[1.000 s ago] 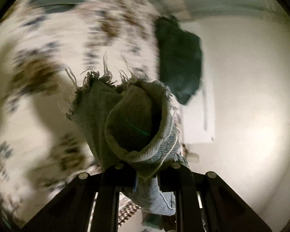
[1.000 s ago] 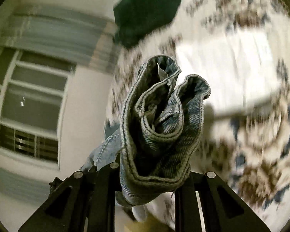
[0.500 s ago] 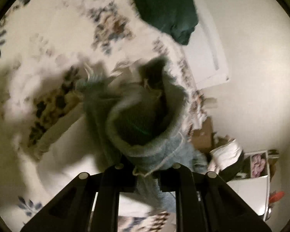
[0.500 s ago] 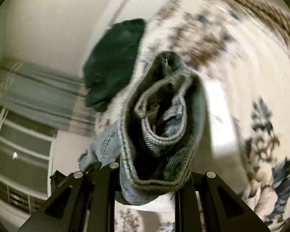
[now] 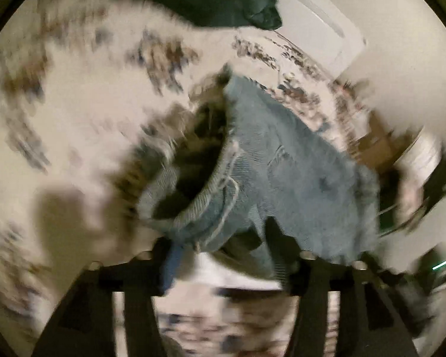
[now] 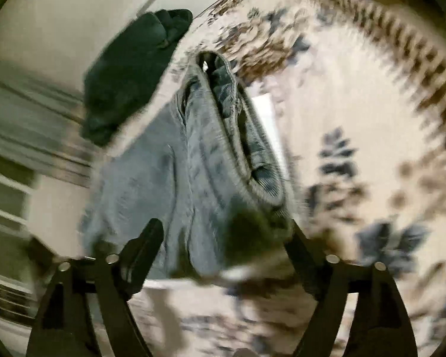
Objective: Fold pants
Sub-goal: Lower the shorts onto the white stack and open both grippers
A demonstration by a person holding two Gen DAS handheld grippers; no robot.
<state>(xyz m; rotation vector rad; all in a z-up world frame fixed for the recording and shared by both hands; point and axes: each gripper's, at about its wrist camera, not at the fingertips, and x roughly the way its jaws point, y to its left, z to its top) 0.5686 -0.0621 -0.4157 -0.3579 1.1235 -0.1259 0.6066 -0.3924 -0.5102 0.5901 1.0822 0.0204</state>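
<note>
Both views are blurred. The left hand-held gripper (image 5: 220, 255) and right hand-held gripper (image 6: 223, 238) stand spread apart, released, with the jeans (image 5: 282, 163) bunched between their fingers above the floral bed (image 6: 356, 119). A dark garment (image 6: 128, 74) lies at the far edge.

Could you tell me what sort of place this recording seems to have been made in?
Most likely a bedroom at home. The jeans are being handled over a floral bedspread, a dark garment lies at the bed's edge by a plain wall, and what may be a window shows at the left.
</note>
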